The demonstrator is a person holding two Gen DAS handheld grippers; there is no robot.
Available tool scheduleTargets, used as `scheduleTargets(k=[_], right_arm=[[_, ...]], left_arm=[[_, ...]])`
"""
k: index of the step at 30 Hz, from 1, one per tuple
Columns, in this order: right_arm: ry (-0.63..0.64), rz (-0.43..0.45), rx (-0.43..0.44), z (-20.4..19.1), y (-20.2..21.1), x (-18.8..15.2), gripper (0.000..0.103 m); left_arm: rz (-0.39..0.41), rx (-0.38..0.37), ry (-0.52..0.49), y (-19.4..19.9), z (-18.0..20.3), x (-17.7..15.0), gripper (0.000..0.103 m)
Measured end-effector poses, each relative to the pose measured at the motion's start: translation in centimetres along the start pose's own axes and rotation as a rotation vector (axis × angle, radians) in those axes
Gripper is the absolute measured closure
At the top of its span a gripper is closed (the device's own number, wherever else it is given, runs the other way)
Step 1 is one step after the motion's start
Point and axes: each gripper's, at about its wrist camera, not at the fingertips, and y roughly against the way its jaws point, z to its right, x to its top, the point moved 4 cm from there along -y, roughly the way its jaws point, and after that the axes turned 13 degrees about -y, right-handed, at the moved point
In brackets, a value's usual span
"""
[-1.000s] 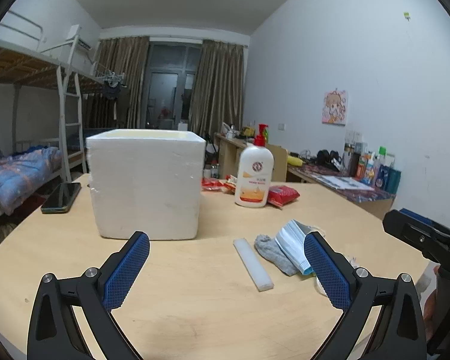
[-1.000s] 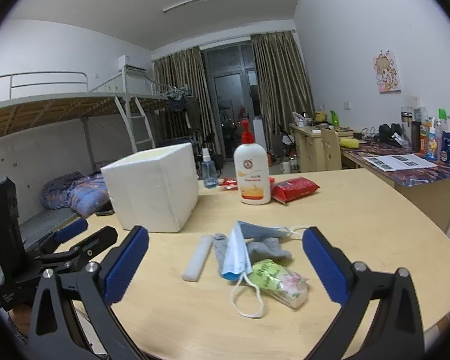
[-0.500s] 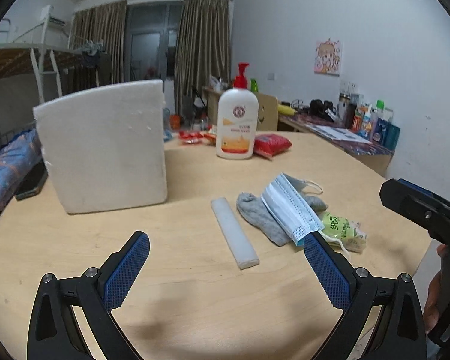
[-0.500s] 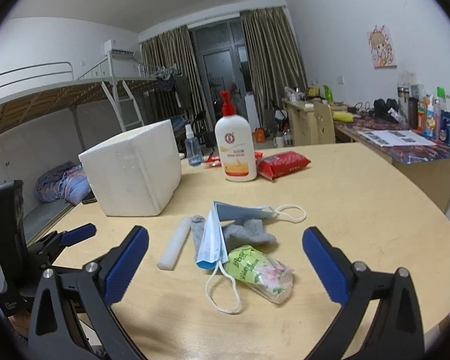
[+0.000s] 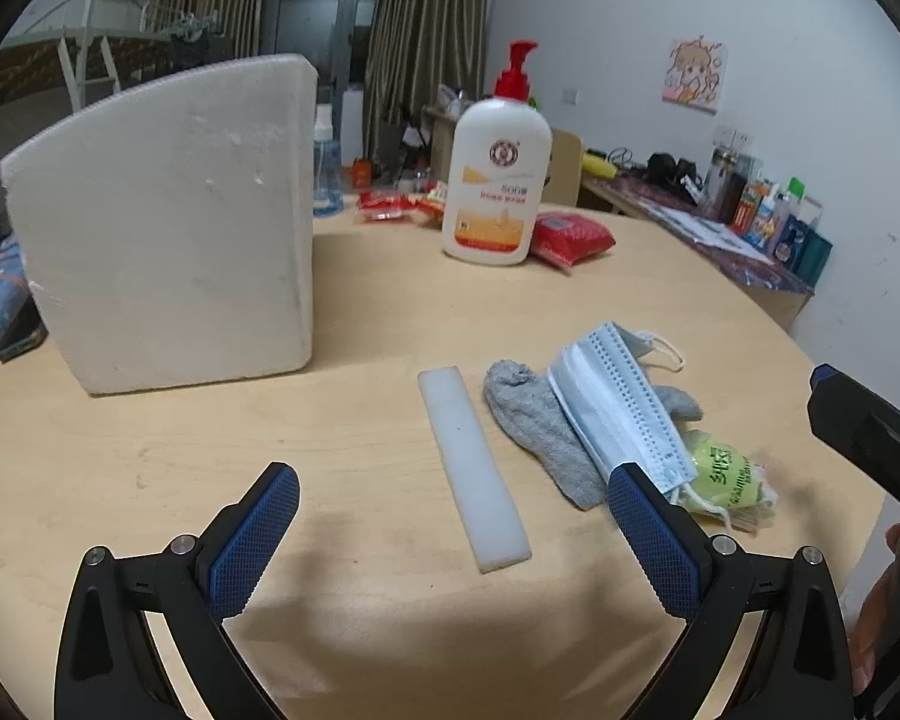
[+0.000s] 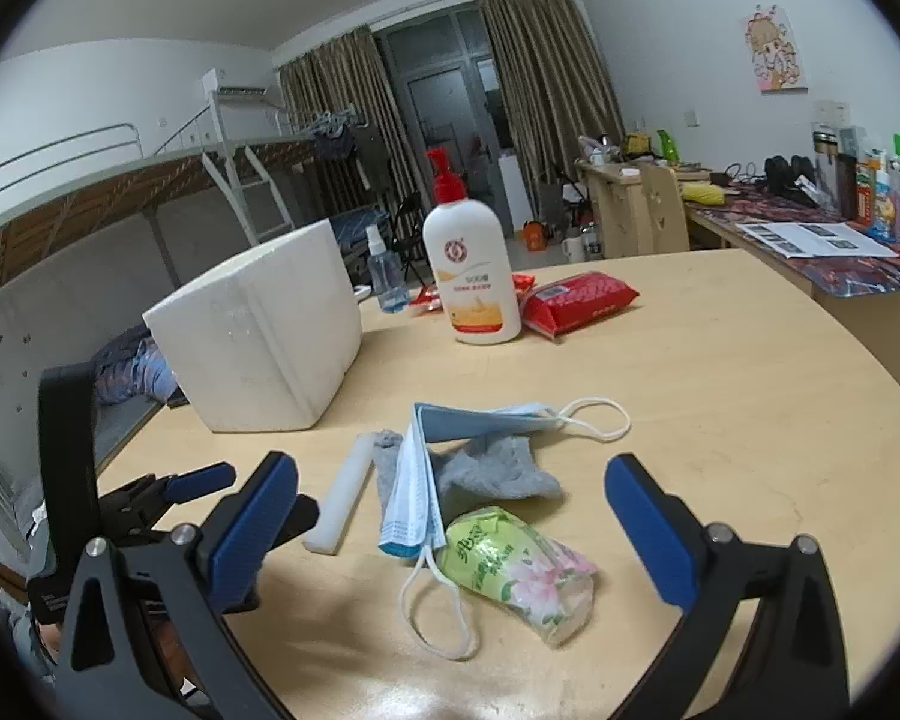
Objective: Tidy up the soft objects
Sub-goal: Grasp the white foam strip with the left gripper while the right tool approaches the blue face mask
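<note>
1. Grippers were both held low over the near edge of a round wooden table [image 5: 150,432]; the left gripper [image 5: 453,489] was spread wide with nothing between its blue pads, and the right gripper [image 6: 450,480] was likewise wide open and empty.
2. A white foam strip [image 5: 473,468] was seen lying flat between the left gripper's fingers, further out on the table.
3. A grey sock [image 5: 540,432] was laid just beside the strip, and a blue face mask [image 5: 618,408] was draped over it.
4. A green tissue packet [image 6: 510,564] was found touching the mask's near end, between the right gripper's fingers.
5. A white foam box [image 5: 168,234] was set upright further back on the left, well apart from the soft things.
6. A pump bottle [image 6: 471,276] and a red packet [image 6: 576,300] were placed behind, near the far edge.
</note>
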Motion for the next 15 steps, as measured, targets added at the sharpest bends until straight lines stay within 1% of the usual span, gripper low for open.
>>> scheduleTargets(k=[2, 4, 6, 7, 10, 12, 13, 15], right_arm=[[0.007, -0.019, -0.006, 0.0, -0.6, 0.1, 0.0], [0.009, -0.041, -0.008, 0.1, -1.3, 0.3, 0.0], [0.014, -0.064, -0.01, 0.2, -1.9, 0.4, 0.0], [0.018, -0.068, -0.01, 0.2, -2.0, 0.5, 0.0], [0.025, -0.085, -0.011, 0.3, -2.6, 0.5, 0.0], [0.03, -0.091, -0.008, 0.2, -2.8, 0.5, 0.0], [0.034, -0.091, -0.006, 0.2, -3.0, 0.6, 0.0], [0.043, -0.096, -0.003, 0.0, -3.2, 0.7, 0.0]], left_arm=[[-0.017, 0.02, -0.002, -0.6, -0.1, 0.1, 0.002], [-0.034, 0.017, -0.002, -1.2, -0.1, 0.3, 0.005], [-0.056, 0.015, 0.011, -1.8, -0.1, 0.5, 0.009], [-0.065, 0.009, 0.017, -2.1, -0.1, 0.5, 0.014], [-0.092, 0.025, 0.009, -2.9, -0.1, 0.5, 0.021], [-0.109, 0.016, 0.021, -3.4, -0.2, 0.4, 0.023], [-0.117, 0.01, 0.027, -3.6, -0.3, 0.4, 0.027], [-0.122, 0.015, 0.026, -3.8, -0.3, 0.4, 0.028]])
